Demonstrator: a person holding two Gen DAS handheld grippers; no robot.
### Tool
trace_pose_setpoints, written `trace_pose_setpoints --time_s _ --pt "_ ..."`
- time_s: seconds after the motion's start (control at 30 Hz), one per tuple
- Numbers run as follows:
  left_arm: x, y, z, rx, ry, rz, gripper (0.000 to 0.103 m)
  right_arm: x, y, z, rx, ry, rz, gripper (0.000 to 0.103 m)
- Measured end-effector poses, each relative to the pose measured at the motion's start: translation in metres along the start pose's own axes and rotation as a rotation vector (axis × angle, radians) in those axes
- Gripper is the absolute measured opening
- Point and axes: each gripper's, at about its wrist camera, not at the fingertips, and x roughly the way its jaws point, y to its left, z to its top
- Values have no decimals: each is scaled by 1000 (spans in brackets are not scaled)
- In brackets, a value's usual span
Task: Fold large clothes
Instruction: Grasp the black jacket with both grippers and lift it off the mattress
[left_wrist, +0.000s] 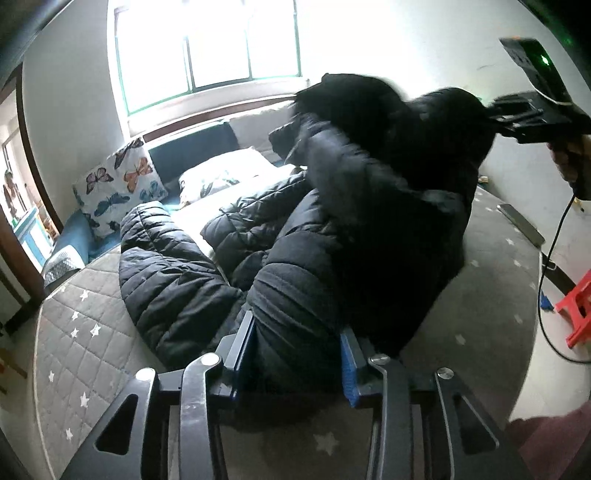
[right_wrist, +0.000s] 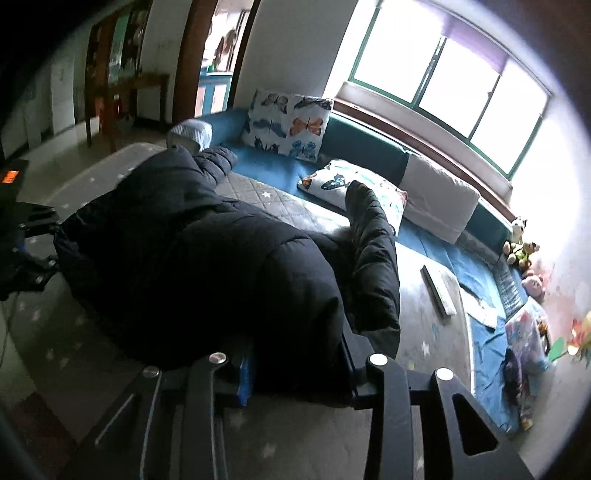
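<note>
Black jacket (left_wrist: 295, 258) sits bunched on the grey quilt (left_wrist: 85, 332), one edge raised off it; left gripper (left_wrist: 297, 363) clenched on puffy hem fabric, blue pads pressing in from both sides; right gripper (right_wrist: 299, 363) likewise clamped on another part of the same edge, seen high at the right of the left view; two-point hold likely to lift and spread the coat so it lies flat for folding; sleeve (right_wrist: 369, 236) flops toward pillows (right_wrist: 291, 122); fold itself not yet made.
</note>
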Motion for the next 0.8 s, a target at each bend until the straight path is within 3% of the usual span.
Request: trace_pose_setpoints --time_s 0.17,0.37,0.47,0.6,0.77,0.8 --pt "-24 -22 -29 38 16 -47 41 -15 2 -45 40 31 37 40" --pt "-26 -66 -78 182 148 -36 45 12 26 -114 75 201 48 47" --pt "-32 -70 -90 191 201 -50 48 26 40 -134 50 306 43 47" --pt "-54 -60 -85 120 194 -105 48 22 38 -127 35 356 107 48" --pt "-69 -36 -54 21 114 -122 52 -5 20 -92 30 263 117 50" --pt "-62 -30 -44 8 105 -122 53 -7 18 -87 39 234 115 56"
